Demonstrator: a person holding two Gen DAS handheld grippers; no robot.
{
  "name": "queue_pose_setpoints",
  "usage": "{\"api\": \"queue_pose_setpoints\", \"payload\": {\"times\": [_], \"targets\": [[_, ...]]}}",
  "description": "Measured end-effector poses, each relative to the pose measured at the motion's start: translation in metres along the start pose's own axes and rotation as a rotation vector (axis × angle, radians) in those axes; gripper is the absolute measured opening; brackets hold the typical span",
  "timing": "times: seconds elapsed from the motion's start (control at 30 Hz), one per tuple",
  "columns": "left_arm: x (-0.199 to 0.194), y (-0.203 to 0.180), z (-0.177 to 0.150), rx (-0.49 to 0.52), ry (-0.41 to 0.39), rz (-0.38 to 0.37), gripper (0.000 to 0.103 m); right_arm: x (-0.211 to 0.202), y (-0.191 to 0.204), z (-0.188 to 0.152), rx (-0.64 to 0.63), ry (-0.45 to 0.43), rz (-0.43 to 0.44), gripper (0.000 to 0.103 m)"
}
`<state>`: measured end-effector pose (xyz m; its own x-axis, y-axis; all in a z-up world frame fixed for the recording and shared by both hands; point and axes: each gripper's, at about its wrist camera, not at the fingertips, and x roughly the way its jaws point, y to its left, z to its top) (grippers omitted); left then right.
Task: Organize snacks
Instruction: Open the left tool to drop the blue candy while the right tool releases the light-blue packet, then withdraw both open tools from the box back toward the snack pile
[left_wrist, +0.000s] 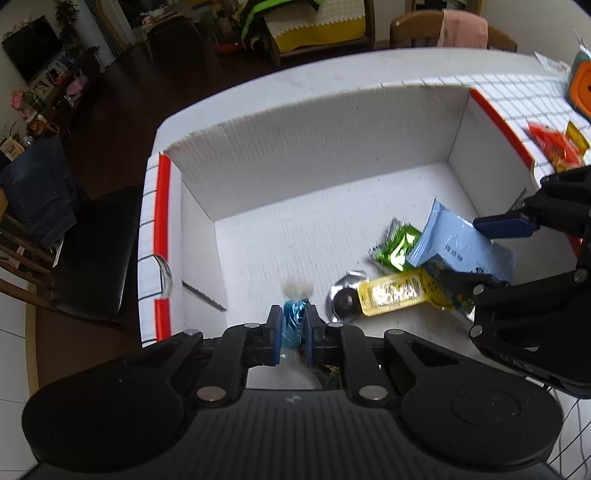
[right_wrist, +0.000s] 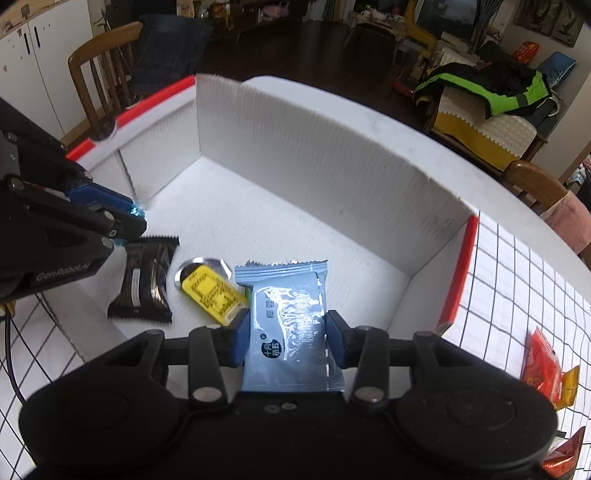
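A white corrugated box (left_wrist: 306, 122) with red rim strips stands open on the table. My left gripper (left_wrist: 293, 325) is shut on a small blue-wrapped candy (left_wrist: 293, 317) over the box's near edge; it also shows in the right wrist view (right_wrist: 135, 210). My right gripper (right_wrist: 288, 332) is shut on a light blue snack packet (right_wrist: 288, 314) over the box's right part; that packet also shows in the left wrist view (left_wrist: 461, 243). On the box floor lie a yellow packet (left_wrist: 391, 295), a green packet (left_wrist: 399, 243), a silver round piece (left_wrist: 343, 299) and a black packet (right_wrist: 146, 277).
A checked cloth (right_wrist: 535, 280) covers the table right of the box, with red and orange snack packets (right_wrist: 543, 369) on it. An orange-fronted box (left_wrist: 581, 88) stands at the far right. Wooden chairs (right_wrist: 99, 70) surround the table.
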<state>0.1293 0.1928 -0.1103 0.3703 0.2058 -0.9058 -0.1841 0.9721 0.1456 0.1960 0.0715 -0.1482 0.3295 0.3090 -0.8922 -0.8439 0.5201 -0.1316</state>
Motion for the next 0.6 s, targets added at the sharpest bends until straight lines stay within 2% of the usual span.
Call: {"api": "queue_pose_setpoints", "payload": {"times": [0.27, 0.6], "targets": [[-0.004, -0.008, -0.006, 0.024, -0.009, 0.008, 0.012, -0.006, 0.000, -0.002, 0.024, -0.019, 0.016, 0.044], [-0.030, -0.004, -0.008, -0.024, -0.052, -0.040, 0.014, -0.041, -0.011, -0.009, 0.109, -0.079, 0.056, 0.049]]}}
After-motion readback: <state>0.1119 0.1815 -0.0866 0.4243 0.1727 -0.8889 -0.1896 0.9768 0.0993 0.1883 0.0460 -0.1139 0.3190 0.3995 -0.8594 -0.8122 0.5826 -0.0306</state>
